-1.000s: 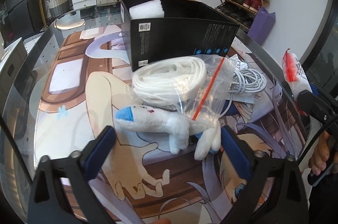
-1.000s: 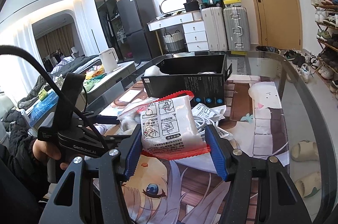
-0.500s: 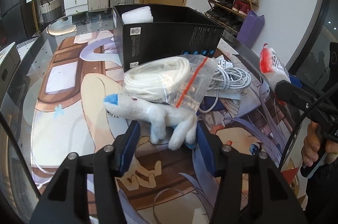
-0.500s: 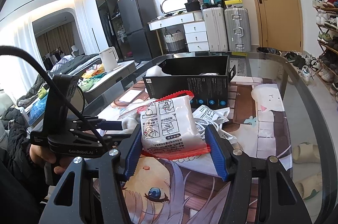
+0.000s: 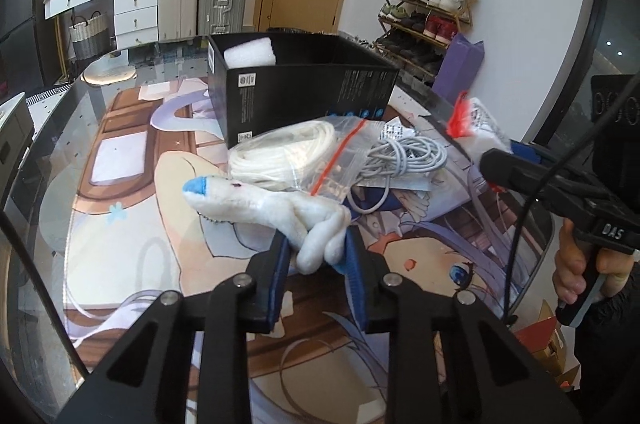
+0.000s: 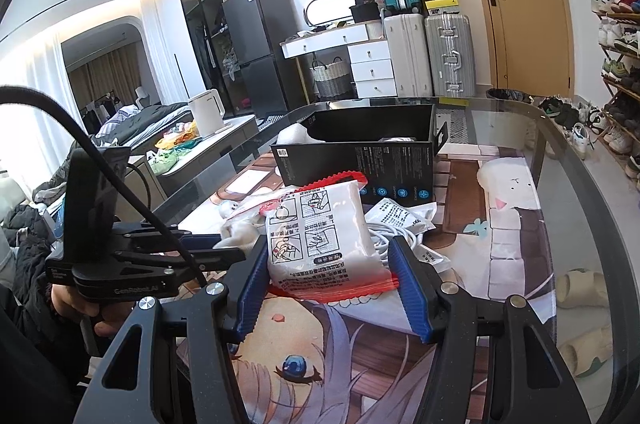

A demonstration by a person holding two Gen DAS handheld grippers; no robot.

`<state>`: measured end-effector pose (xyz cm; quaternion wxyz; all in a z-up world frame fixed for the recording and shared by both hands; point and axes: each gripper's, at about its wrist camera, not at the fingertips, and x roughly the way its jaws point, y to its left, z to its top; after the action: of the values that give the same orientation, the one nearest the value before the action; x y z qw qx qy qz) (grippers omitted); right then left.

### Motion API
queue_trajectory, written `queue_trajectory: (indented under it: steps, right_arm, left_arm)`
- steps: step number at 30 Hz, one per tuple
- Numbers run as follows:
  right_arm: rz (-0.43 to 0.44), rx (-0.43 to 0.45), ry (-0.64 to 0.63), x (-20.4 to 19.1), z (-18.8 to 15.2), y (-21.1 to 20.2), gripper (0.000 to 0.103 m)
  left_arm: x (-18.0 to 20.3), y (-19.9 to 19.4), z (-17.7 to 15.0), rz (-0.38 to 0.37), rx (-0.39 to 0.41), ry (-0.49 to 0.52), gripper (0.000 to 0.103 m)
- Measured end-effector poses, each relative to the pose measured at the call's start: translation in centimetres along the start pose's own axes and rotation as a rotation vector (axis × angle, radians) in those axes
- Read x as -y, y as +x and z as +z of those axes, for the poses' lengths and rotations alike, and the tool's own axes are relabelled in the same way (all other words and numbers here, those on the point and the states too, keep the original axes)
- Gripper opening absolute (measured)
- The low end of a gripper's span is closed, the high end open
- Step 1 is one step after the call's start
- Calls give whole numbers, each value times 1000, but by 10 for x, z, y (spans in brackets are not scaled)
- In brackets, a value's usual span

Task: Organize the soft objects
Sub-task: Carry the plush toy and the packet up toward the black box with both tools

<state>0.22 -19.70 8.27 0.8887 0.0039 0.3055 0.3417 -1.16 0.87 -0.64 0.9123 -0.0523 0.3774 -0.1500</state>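
The white plush toy (image 5: 264,201) with a blue tip sits clamped by its legs in the left hand-held gripper (image 5: 316,256), in front of the black box (image 5: 304,91), its body sticking out to the left above the tabletop (image 5: 132,207). The right hand-held gripper (image 6: 332,272) is closed on a white sachet with red serrated edges (image 6: 320,236), also held in front of the black box. Judging by this, both soft items are picked up but neither is stowed; the box, which already holds a white foam block (image 5: 250,52) in its back left corner, looks like the likely destination. Left on the printed mat before the box lie a zip bag of coiled white cord (image 5: 288,153) and a loose grey cable bundle (image 5: 408,155). These sit directly between the held items and the box wall, so both loads probably need carrying over them.
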Motion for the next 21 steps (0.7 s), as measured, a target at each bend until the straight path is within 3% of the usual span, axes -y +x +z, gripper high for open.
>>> queue_trajectory:
  steps: [21]
  right_arm:
    - [13, 62, -9, -2, 8, -12, 59]
  left_arm:
    - [5, -44, 27, -4, 128, -6, 25]
